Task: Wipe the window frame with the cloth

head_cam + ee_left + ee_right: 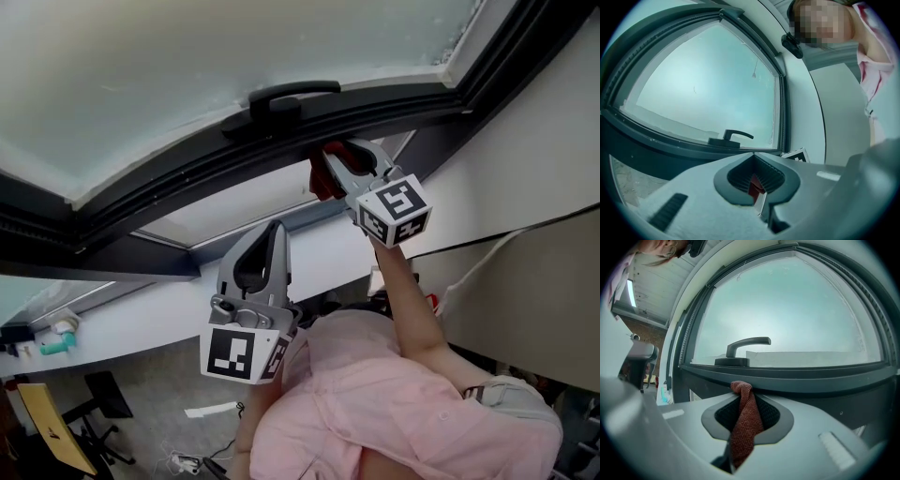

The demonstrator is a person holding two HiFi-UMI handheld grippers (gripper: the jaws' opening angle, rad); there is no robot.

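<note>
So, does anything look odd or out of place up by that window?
Nothing broken or spilled. The red cloth is bunched into a twist in the right gripper, against the dark window frame under the handle. The left gripper hangs lower, shut and empty.

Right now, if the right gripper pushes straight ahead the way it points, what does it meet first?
Most likely the dark window frame, just below the handle. The cloth clamped in the right gripper would touch first; the gap is unclear.
</note>
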